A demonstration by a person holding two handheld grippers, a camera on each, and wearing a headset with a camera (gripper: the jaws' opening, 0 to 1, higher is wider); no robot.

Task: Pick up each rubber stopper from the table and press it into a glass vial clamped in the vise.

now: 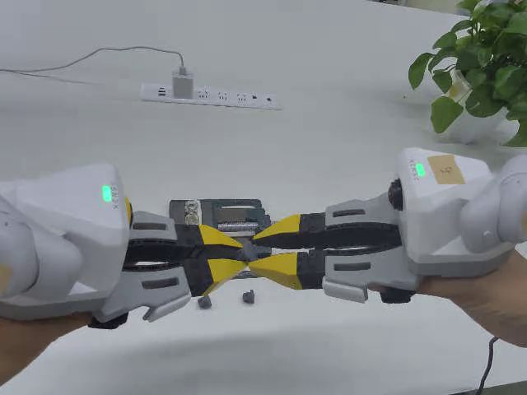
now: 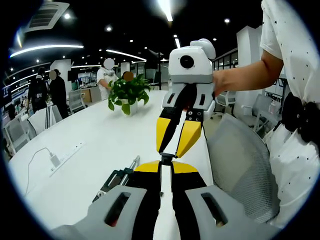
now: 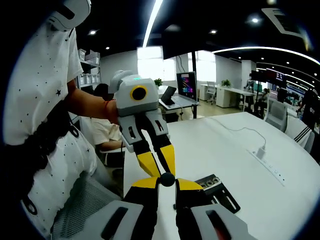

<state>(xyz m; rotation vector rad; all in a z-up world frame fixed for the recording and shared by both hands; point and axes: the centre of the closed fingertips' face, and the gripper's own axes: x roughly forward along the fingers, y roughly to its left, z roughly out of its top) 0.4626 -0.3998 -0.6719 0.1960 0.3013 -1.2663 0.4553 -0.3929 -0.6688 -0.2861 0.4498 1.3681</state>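
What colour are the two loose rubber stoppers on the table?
Dark grey, almost black; the rubber stoppers show best in the head view.

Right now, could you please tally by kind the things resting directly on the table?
rubber stoppers: 2
vise: 1
power strip: 1
potted plant: 1
Total: 5

The vise (image 1: 230, 210) is half hidden, the plant (image 1: 482, 58) cropped.
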